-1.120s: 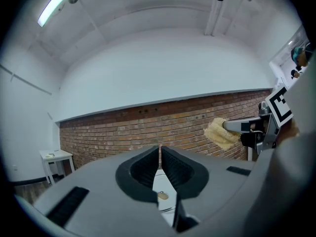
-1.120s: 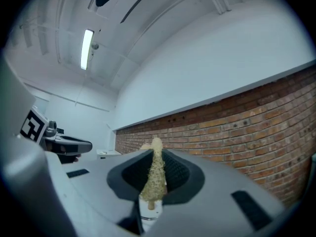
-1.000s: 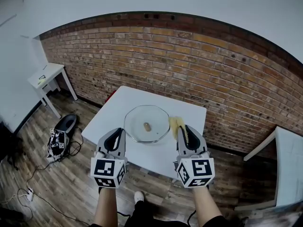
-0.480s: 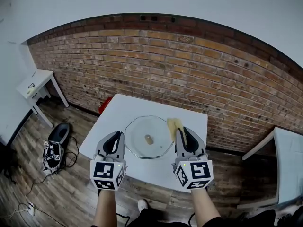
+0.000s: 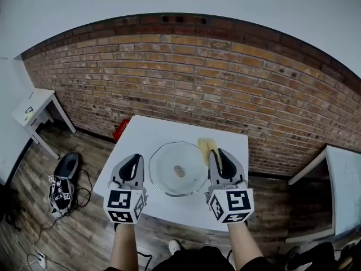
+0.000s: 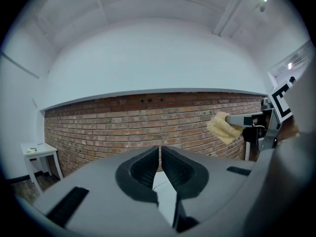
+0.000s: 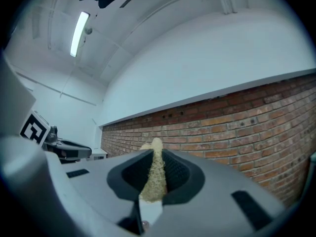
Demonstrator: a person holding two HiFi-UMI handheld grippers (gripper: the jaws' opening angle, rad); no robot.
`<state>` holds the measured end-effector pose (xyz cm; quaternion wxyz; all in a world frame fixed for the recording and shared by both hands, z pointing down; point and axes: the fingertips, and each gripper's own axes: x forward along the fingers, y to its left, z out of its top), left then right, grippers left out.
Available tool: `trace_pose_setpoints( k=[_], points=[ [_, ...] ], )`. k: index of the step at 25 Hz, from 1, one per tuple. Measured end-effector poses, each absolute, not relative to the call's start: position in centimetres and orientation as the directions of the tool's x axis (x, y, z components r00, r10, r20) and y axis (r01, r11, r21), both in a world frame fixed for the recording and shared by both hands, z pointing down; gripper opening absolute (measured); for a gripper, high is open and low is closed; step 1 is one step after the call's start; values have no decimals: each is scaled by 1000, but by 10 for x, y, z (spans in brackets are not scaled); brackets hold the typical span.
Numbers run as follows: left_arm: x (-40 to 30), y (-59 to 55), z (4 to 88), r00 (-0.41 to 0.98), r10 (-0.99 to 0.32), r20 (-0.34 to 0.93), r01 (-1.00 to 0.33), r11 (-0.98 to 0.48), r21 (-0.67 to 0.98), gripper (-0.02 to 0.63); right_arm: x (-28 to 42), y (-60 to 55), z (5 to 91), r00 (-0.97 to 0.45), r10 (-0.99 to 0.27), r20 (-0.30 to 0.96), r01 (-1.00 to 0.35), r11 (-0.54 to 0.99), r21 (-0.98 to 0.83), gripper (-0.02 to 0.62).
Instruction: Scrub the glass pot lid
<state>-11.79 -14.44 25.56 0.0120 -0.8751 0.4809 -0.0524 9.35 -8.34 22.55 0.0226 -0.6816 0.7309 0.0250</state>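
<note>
hand-held grippers advanced flanking clear round lid, left closed, right clamping sponge

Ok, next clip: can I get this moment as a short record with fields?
surface: white table in front of a brick wall
glass pot lid: lying on the table, knob at its centre, between the two tools
left tool: shut, nothing in it, left of the lid
right tool: shut on sponge, right of the lid
sponge: yellow, pokes out past the jaws
</note>
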Motion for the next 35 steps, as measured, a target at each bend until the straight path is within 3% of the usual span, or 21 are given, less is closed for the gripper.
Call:
trace_pose_setpoints(
  k=[20, 35],
  points=[
    [-82, -176, 264, 481, -868, 125, -865, -493, -90, 23, 122, -137, 243, -162, -986, -30, -986, 162, -26, 57],
    [-76, -197, 333, 473, -845, 249, -868, -496, -31, 23, 128, -163, 318, -179, -977, 119, -982, 169, -87, 57]
  ],
)
